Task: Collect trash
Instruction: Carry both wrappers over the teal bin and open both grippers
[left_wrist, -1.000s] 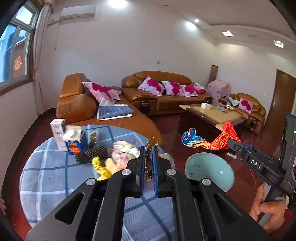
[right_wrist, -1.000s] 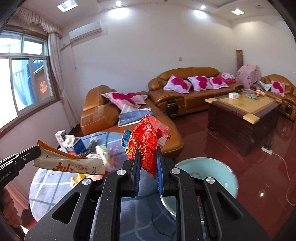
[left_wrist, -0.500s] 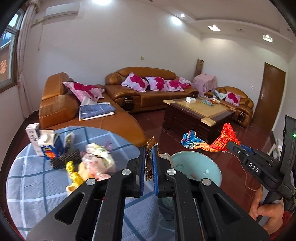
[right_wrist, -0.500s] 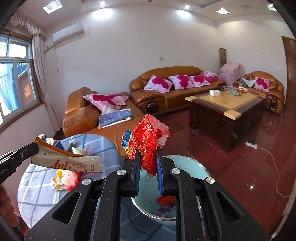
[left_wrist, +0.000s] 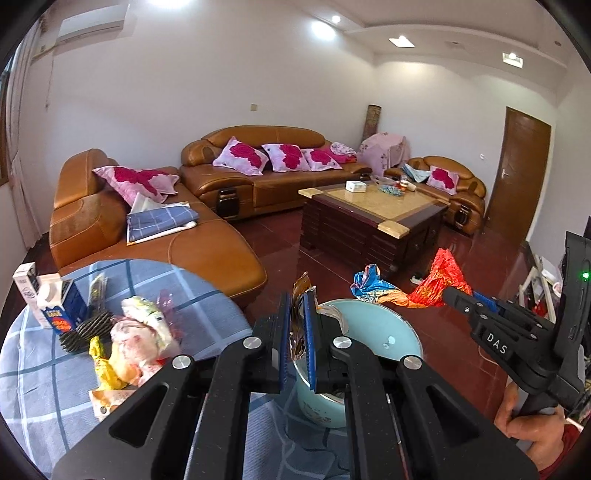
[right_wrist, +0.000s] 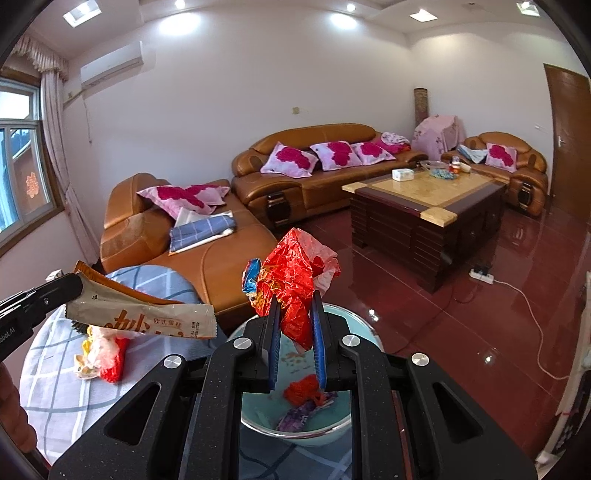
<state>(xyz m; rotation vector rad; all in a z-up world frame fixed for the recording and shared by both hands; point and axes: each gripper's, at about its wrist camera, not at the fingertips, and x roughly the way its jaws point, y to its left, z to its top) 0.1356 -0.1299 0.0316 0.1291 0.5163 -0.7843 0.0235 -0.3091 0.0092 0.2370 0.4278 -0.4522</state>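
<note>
We held the left gripper (left_wrist: 295, 328) with its jaws pinched on a tan snack wrapper (right_wrist: 147, 317), which stuck out sideways just beside the rim of the pale blue bin (right_wrist: 354, 321). In the left wrist view that wrapper showed only edge-on between the blue pads (left_wrist: 284, 332), above the near side of the bin (left_wrist: 391, 328).

Our right gripper (right_wrist: 295, 328) had its jaws clamped on a crumpled red foil wrapper (right_wrist: 295, 273), with a bit of blue and orange foil bunched on its left side. It hung directly over the bin's opening. Inside the bin we saw a red scrap (right_wrist: 304, 389) and a purple scrap (right_wrist: 299, 415) lying on the bottom.

To the left of the bin, on the round table with the blue checked cloth (left_wrist: 44, 376), more trash lay in a loose heap: a pink and white plastic bag (left_wrist: 140, 336), a yellow wrapper (left_wrist: 99, 360), a dark ridged piece (left_wrist: 83, 330) and a blue milk carton (left_wrist: 61, 306) standing upright beside a small white box (left_wrist: 26, 280).

Beyond the bin stood a brown leather sofa (left_wrist: 258, 173) and a dark wooden coffee table (left_wrist: 373, 218).
</note>
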